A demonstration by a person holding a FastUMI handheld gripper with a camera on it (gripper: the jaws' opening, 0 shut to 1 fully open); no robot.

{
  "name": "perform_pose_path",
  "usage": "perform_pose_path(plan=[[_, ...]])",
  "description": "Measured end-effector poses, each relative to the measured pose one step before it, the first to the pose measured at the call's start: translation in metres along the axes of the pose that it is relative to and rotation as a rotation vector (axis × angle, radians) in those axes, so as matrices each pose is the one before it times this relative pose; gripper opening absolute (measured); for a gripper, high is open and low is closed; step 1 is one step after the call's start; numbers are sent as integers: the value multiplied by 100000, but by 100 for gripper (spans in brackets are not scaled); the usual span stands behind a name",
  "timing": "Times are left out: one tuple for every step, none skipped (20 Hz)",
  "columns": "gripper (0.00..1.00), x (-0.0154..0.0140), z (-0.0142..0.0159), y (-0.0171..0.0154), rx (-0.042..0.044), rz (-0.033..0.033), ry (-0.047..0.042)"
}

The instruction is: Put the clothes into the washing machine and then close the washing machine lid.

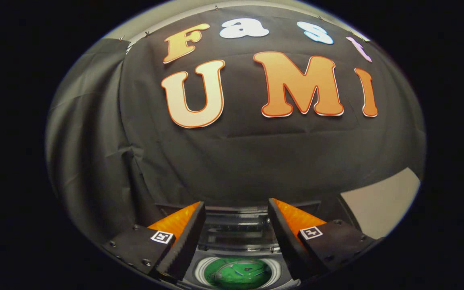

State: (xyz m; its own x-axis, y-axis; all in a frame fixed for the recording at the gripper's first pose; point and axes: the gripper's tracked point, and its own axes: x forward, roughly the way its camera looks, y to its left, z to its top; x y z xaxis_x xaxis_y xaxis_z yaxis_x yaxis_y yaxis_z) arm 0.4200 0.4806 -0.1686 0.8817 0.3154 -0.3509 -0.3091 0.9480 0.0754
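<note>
My gripper [236, 206] is open, its two fingers spread wide with nothing between them. Below and between the fingers I look down on the washing machine [238, 251]. Its round drum opening [238, 273] holds a green garment [240, 274]. Just beyond the drum, the raised transparent lid [238, 227] stands up between my fingertips. The gripper hovers above the machine, apart from it.
The booth's black cloth wall [236, 161] rises right behind the machine. A pale surface [380, 201] shows beyond the right finger. Folds of the cloth hang past the left finger.
</note>
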Motion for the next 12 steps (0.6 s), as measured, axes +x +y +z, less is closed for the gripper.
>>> perform_pose_path(plan=[[98,1298,-131,-497,-134,-556,1666],[99,1130,-182,-532,522,-830,1634],[98,1154,-91,-274,317,-633,1411],[98,975,-205,-335,-94,-651,1578],[99,841,-200,-375,-33,-622,1517],[99,778,-160,-223,-138,-262,950],[98,704,-67,-184,-152,-498,678],[98,646,-132,-117,-94,-337,659],[98,537,-211,-233,-263,-533,434],[99,658,-65,-351,-306,-1162,14],[99,463,-173,-615,-125,-2078,347],[99,440,-314,-310,474,-923,898]])
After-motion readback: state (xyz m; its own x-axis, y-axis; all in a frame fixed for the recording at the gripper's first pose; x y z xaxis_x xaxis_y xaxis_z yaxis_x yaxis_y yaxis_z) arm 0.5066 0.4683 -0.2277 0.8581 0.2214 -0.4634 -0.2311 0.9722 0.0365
